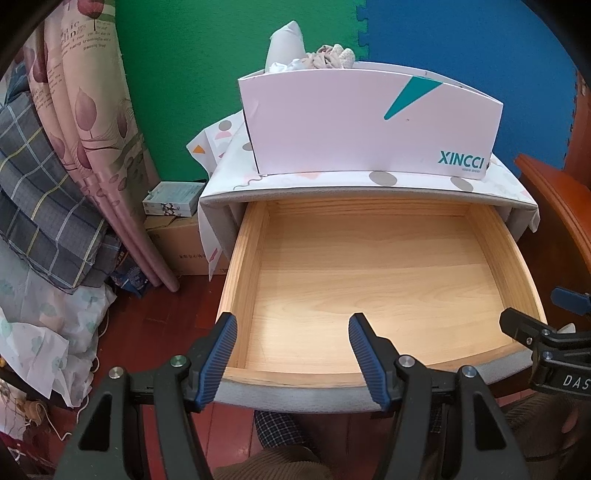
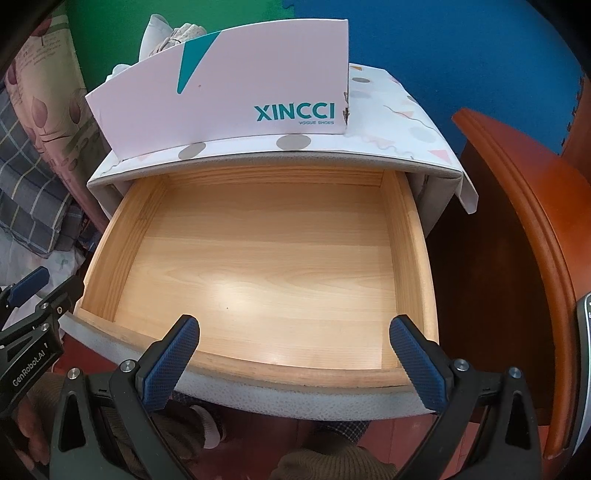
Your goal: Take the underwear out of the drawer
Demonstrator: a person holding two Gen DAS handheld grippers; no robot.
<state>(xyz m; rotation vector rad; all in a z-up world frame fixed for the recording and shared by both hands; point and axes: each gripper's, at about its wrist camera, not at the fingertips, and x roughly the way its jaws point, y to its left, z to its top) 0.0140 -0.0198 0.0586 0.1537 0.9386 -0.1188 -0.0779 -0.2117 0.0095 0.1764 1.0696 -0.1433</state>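
Observation:
The wooden drawer (image 1: 243,258) is pulled out of the small cabinet and its floor is bare; it also shows in the right wrist view (image 2: 417,258). Pale bunched underwear (image 1: 314,55) pokes out of the white XINCCI shoe box (image 1: 351,122) on the cabinet top, also visible in the right wrist view (image 2: 173,35) in the box (image 2: 240,92). My left gripper (image 1: 293,328) is open and empty above the drawer's front edge. My right gripper (image 2: 293,332) is open and empty above the same edge, to the right of the left one.
A patterned cloth (image 2: 399,110) covers the cabinet top. A brown wooden bed frame (image 2: 524,221) stands at the right. Curtains (image 1: 92,129), plaid bedding (image 1: 44,206) and a cardboard box (image 1: 181,243) crowd the left. The floor is red wood.

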